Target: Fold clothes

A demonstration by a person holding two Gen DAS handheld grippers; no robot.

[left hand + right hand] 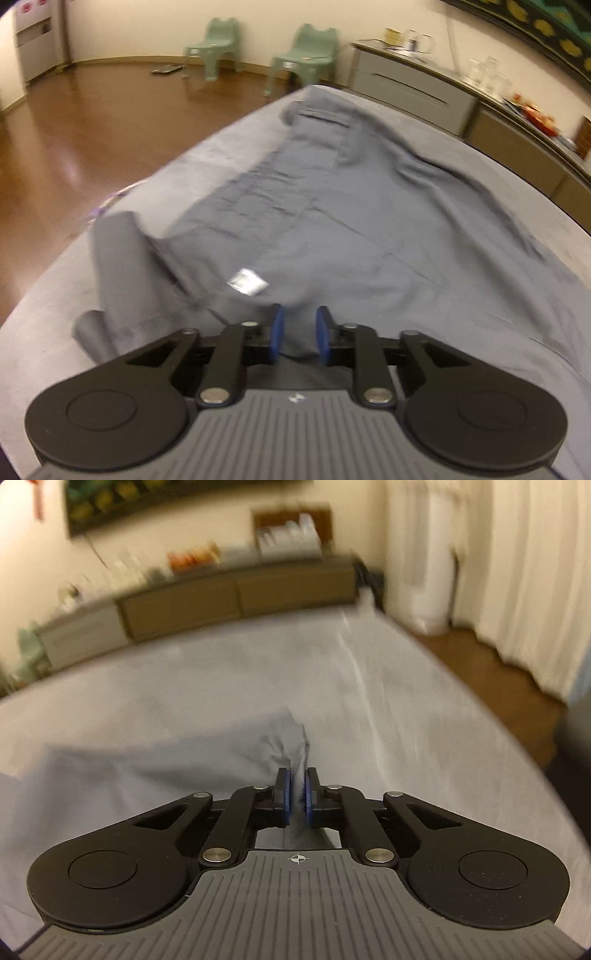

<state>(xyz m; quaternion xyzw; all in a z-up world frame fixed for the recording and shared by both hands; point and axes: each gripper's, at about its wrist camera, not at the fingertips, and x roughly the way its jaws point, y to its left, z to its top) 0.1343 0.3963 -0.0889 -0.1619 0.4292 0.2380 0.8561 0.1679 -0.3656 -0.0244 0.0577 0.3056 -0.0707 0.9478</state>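
A grey-blue garment (332,206) lies spread and wrinkled over the bed (55,295), with a white label (247,282) on it and a loose flap (118,266) at the left. My left gripper (300,330) stands at the garment's near edge. Its blue pads (277,332) are close together with cloth filling the narrow gap between them. In the right wrist view my right gripper (297,794) is shut on a bunched corner of the garment (284,738), and the cloth rises in a peak in front of the pads (285,790). The picture is blurred.
The bed's light grey sheet (388,701) stretches ahead and to the right. A low cabinet (413,92) (236,594) with glassware and boxes runs along the wall. Two green chairs (306,51) stand on the wooden floor (92,122). Pale curtains (535,572) hang at the right.
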